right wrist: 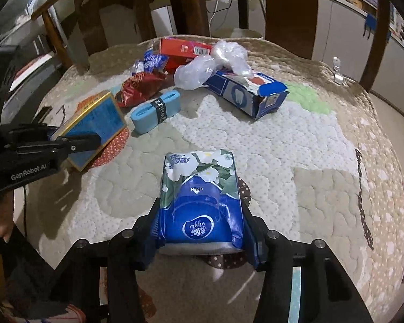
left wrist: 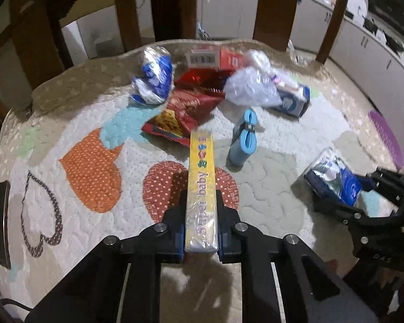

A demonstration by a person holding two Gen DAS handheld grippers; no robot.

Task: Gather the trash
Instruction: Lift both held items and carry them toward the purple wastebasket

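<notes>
left gripper (left wrist: 202,231) clamps yellow box (left wrist: 202,188) | right gripper (right wrist: 202,231) clamps tissue pack (right wrist: 199,202) | toothpaste carton (right wrist: 250,94) open-ended

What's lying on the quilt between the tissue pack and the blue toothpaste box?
Nothing: between the tissue pack and toothpaste box, only bare quilt, per the right wrist view.

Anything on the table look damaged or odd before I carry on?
The blue toothpaste box lies with its near end torn open, flaps ragged, a crumpled clear plastic bag slumped on its far end. The red snack bag is crushed flat. Both tongs are full: left grips the yellow box, right the Vinda tissue pack.
</notes>
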